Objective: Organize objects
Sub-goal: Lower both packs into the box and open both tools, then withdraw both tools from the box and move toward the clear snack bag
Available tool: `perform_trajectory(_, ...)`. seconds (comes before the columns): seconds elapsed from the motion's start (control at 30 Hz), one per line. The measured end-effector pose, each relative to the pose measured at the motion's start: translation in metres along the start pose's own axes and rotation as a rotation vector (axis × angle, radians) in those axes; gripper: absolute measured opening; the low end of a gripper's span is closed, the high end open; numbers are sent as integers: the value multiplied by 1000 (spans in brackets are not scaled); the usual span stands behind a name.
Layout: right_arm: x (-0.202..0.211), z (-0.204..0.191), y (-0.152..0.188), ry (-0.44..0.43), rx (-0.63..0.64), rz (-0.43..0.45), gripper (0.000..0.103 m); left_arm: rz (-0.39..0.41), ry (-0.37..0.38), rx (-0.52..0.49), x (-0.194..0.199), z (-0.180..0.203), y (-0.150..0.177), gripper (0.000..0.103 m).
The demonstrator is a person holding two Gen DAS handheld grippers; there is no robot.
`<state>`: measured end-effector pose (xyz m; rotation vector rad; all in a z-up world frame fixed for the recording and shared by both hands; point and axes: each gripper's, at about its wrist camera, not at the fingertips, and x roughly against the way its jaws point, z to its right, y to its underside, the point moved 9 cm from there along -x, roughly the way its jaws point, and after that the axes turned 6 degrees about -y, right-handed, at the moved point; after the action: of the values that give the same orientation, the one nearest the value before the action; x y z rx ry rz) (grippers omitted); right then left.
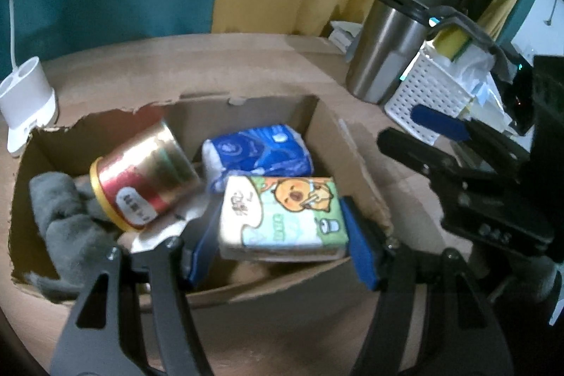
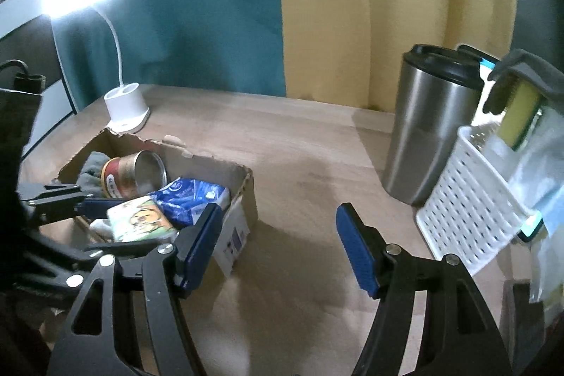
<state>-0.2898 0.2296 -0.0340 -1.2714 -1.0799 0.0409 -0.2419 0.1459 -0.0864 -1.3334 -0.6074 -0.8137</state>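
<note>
My left claw (image 1: 278,231) is closed on the cartoon tissue pack (image 1: 282,215), pads on its two short ends, long axis running across between them — it hangs just over the near right corner of the cardboard box (image 1: 331,133). Release looks like a straight drop. My right claw (image 2: 278,247) is wide open, holding nothing, above bare table (image 2: 299,164) right of the box.

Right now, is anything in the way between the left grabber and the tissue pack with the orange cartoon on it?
No. The left gripper already has its blue fingers on both sides of the cartoon tissue pack, above the cardboard box. Nothing sits between them.
</note>
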Motion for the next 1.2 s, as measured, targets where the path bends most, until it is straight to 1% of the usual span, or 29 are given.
perform_trajectory(0.07, 5, 0, 4, 3, -7, 1, 70, -7, 13, -1, 0, 5, 0, 72)
perform_trajectory(0.1, 7, 0, 5, 5, -12, 1, 70, -11, 33, 0, 0, 8, 1, 77)
perform_trajectory(0.13, 10, 1, 7, 6, -18, 3, 70, -11, 46, 0, 1, 11, 2, 79)
perform_trajectory(0.3, 22, 3, 11, 22, -39, 11, 70, -3, 50, -22, 12, 17, 6, 80)
perform_trajectory(0.43, 31, 1, 15, 32, -51, 16, 70, 28, 35, -24, 27, 10, 6, 80)
perform_trajectory(0.57, 36, -11, 19, 30, -41, 12, 70, 62, 11, -13, 41, -4, 8, 80)
perform_trajectory(0.83, 43, -43, 24, 25, -32, 3, 70, 111, -41, 5, 68, -39, 25, 80)
perform_trajectory(0.9, 42, -51, 25, 38, -33, -5, 70, 131, -53, 3, 76, -47, 29, 80)
perform_trajectory(0.97, 41, -59, 27, 29, -38, -11, 72, 145, -61, 3, 83, -55, 33, 80)
perform_trajectory(1.03, 42, -68, 28, 23, -38, -14, 79, 159, -67, 8, 91, -65, 37, 80)
perform_trajectory(1.2, 43, -97, 32, 4, -19, -30, 79, 181, -91, 41, 105, -95, 47, 80)
